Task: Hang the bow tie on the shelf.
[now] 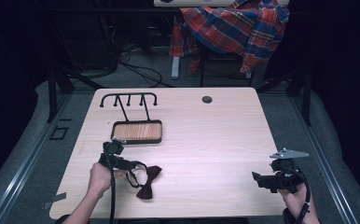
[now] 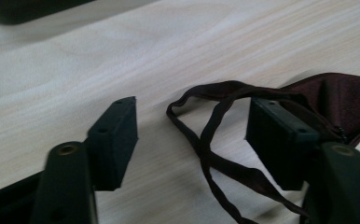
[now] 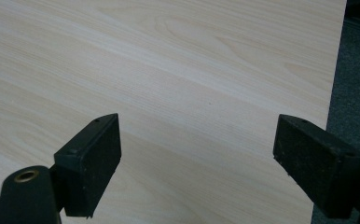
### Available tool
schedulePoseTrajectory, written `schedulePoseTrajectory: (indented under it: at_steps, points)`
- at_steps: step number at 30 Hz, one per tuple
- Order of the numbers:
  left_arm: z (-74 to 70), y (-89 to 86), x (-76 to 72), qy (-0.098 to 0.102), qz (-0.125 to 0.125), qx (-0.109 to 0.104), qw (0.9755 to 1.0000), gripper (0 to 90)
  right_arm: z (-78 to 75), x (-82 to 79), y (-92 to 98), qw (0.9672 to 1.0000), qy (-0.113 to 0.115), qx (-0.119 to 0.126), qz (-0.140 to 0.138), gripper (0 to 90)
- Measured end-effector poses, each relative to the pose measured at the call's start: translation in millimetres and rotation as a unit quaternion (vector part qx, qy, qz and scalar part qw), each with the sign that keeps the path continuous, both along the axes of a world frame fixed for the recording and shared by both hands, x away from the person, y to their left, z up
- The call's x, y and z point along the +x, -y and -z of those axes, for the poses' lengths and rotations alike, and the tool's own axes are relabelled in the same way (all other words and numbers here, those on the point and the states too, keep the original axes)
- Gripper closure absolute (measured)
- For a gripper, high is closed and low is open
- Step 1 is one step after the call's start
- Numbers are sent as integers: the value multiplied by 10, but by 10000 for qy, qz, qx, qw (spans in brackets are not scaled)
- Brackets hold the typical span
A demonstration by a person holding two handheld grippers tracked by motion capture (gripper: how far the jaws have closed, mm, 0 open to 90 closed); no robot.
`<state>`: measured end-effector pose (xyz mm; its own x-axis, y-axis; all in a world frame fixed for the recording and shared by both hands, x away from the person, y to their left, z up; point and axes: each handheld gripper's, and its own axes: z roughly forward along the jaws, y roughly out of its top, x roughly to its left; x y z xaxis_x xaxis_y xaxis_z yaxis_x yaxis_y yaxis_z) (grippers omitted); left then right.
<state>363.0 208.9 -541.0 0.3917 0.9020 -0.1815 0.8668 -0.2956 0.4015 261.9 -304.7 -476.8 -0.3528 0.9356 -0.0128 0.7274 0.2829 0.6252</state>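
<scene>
My left tongs (image 2: pixel 192 135) stand spread over the desk (image 1: pixel 206 135), jaws either side of the dark red bow tie's strap (image 2: pixel 206 140) without pinching it. The bow tie (image 1: pixel 148 182) itself lies just to their right, near the desk's front edge. My right tongs (image 3: pixel 197 154) hang spread wide over bare wood, well apart from it.

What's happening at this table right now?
A person works with a gripper in each hand. The left gripper is down at a dark red bow tie near the front of the table, its jaws apart with the tie's strap lying between them, not yet pinched. The right gripper hangs open over bare wood. A stand with hooks waits behind.
</scene>
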Motion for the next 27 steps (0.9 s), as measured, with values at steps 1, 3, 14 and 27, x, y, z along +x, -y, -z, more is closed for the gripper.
schedulePoseTrajectory:
  at_steps: [1, 3, 14, 27]
  points:
    - [7, -11, 0, -24, -5, -2, 10000, 394, -1, 1, -2, 10000, 2, -5, 1, 149]
    - [21, -28, 2, -51, -13, -28, 10000, 440, -1, 3, -15, 10000, 11, 0, -12, 148]
    - [74, -38, -3, -146, 64, 148, 9998, 617, 2, 35, -56, 9999, 11, -76, -64, 149]
    - [91, -46, 4, -224, 141, 137, 9996, 734, 2, 32, -62, 9999, 20, -54, -151, 149]
